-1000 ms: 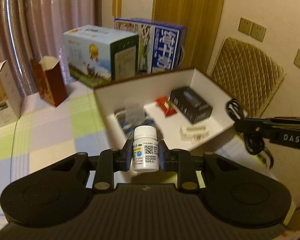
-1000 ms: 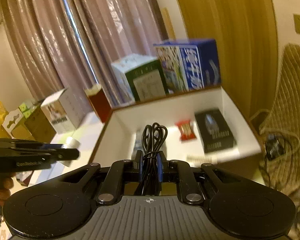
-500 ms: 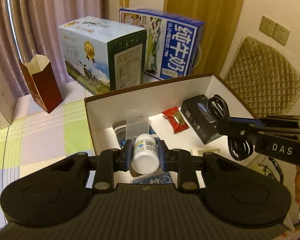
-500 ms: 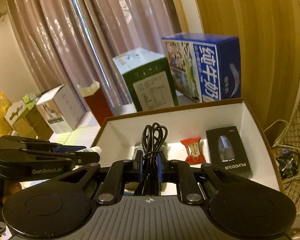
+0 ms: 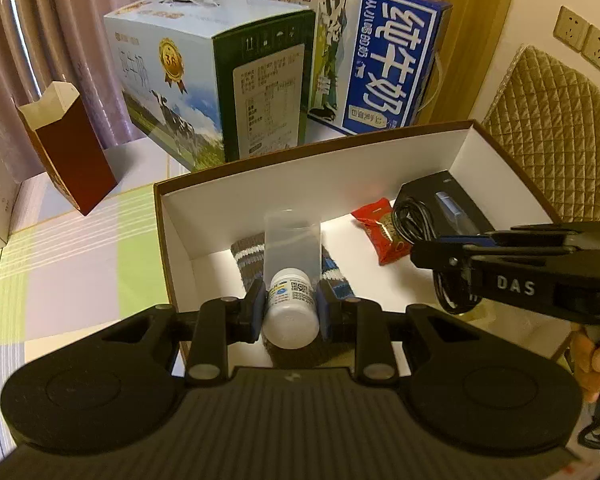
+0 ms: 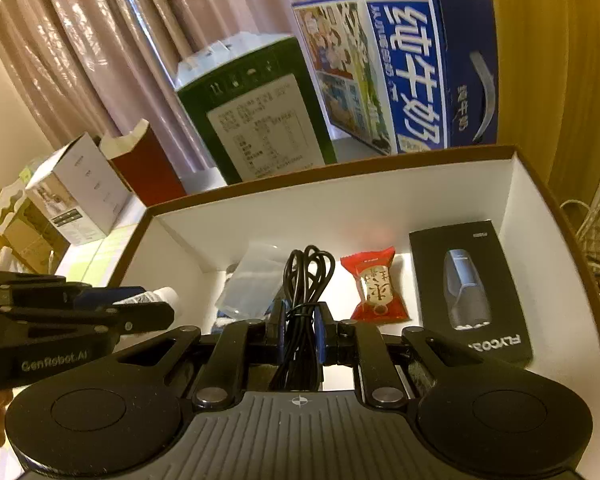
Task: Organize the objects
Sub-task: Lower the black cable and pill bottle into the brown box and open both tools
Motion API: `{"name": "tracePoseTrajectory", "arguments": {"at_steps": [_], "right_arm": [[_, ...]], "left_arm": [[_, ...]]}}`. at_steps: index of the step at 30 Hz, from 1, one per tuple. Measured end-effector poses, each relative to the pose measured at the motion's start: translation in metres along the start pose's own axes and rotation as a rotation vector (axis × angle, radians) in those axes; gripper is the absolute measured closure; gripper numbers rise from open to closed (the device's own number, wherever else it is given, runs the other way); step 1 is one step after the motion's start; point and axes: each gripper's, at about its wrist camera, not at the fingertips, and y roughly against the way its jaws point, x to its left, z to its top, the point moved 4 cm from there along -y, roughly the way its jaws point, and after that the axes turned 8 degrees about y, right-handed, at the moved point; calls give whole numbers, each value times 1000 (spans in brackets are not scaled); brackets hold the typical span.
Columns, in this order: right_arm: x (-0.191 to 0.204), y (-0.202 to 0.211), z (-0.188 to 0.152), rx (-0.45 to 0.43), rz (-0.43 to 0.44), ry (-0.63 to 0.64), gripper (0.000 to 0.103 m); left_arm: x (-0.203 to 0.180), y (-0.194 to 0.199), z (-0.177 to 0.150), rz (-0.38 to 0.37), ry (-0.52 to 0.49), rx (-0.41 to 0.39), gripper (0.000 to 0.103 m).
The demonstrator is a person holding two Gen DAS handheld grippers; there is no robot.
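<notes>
Left hand-held gripper (image 5: 290, 312) is closed on a white pill bottle (image 5: 291, 312), tipped fwd over the near-left of the open white-lined box (image 5: 312, 184) — presumably so it can be laid inside. Right hand-held gripper (image 6: 298, 334) is clamped on a coiled black cable (image 6: 306, 280), held above the box's middle. A red snack packet (image 6: 376, 288) and black product box (image 6: 470, 292) already lie within. Checked cloth covers the table (image 5: 68, 256); milk cartons (image 5: 220, 76) and curtains are seen at the far side.
</notes>
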Motion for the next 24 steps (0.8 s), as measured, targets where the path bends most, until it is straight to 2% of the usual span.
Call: {"name": "tracePoseTrajectory", "arguments": {"at_steps": [7, 9, 10, 11, 17, 19, 23, 24], "right_arm": [[-9, -19, 7, 9, -15, -21, 88], [-10, -20, 7, 14, -15, -25, 73], [-11, -19, 7, 12, -20, -27, 53], [-12, -17, 7, 1, -33, -26, 45], [-16, -9, 2, 5, -43, -29, 44], [-17, -4, 1, 6, -48, -30, 42], [-18, 6, 0, -2, -56, -29, 34], [-17, 8, 1, -3, -59, -29, 32]], "left_arm": [[6, -16, 4, 9, 5, 17, 81], [7, -17, 4, 6, 5, 15, 81], [8, -18, 4, 8, 4, 14, 81], [8, -19, 5, 10, 2, 15, 80], [11, -21, 6, 11, 6, 14, 79], [11, -20, 6, 10, 7, 11, 70], [11, -16, 5, 10, 2, 6, 65], [11, -15, 5, 10, 0, 5, 61]]}}
